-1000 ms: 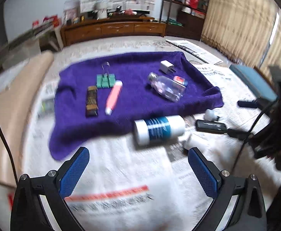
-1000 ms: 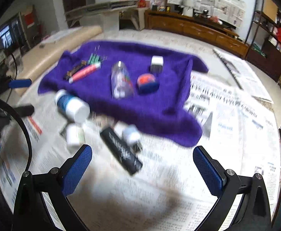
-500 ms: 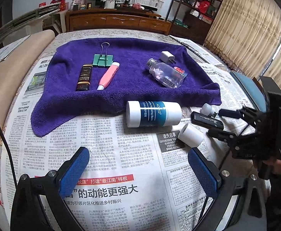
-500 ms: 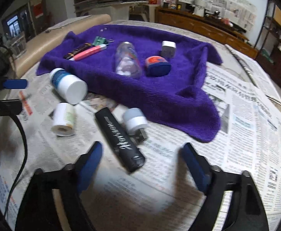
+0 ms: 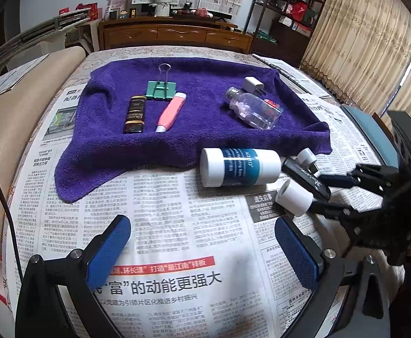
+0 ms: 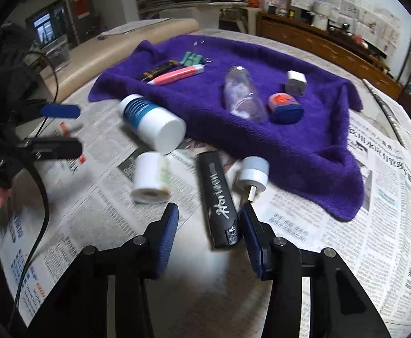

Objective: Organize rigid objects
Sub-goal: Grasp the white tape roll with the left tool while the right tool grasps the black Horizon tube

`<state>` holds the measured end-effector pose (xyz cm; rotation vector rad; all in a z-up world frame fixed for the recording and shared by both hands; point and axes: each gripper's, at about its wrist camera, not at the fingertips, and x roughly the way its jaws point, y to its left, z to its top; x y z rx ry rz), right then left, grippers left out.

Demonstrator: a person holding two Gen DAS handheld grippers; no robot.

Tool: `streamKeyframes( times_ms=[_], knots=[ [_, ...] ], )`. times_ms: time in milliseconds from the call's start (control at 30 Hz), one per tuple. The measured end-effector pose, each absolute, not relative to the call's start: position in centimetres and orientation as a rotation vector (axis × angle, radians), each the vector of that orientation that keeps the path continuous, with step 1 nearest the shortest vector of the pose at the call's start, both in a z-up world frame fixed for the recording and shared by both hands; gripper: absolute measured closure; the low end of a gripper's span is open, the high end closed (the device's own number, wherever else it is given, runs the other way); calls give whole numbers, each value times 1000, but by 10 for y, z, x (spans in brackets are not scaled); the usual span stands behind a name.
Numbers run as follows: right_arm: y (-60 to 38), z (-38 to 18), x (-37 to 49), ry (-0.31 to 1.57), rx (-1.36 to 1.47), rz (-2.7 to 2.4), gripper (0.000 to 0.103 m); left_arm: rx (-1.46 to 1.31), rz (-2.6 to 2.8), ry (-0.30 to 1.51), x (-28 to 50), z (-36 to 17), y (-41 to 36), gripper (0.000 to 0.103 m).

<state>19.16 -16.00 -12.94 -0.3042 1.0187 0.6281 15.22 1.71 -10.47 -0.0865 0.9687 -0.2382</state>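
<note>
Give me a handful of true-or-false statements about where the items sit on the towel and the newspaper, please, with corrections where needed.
1. The pink pen lies on the purple towel. True.
2. The black Horizon stick lies on the towel. False: it lies on the newspaper, its near end between the jaws of the right gripper.
3. The green binder clip is on the towel. True.
4. The large blue-and-white bottle stands upright. False: it lies on its side.
5. The left gripper holds the small white roll. False: its jaws are empty.
</note>
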Motion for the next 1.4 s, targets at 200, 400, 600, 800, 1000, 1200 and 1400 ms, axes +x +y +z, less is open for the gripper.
streamKeyframes(
  times_ms=[200,400,600,800,1000,1200,1400],
  knots=[
    [-151,-131,192,1004,-314,584,57,-96,-241,963,152,-103,21,0],
    [-145,-132,201,994,-304,534,64,-97,-240,960,151,-102,22,0],
    [-150,-130,201,1010,-280,527,81,-96,-264,950,148,-101,17,0],
    [-171,-128,189,1031,-245,496,81,-79,-362,919,139,-98,-5,2],
    [-214,-125,177,1042,-192,400,81,40,-445,885,131,-98,-42,5],
    [-245,-124,171,1042,-165,341,81,239,-459,906,134,-111,-81,13],
    [-267,-125,174,1048,-116,327,81,259,-452,929,146,-119,-91,32]
  ],
)
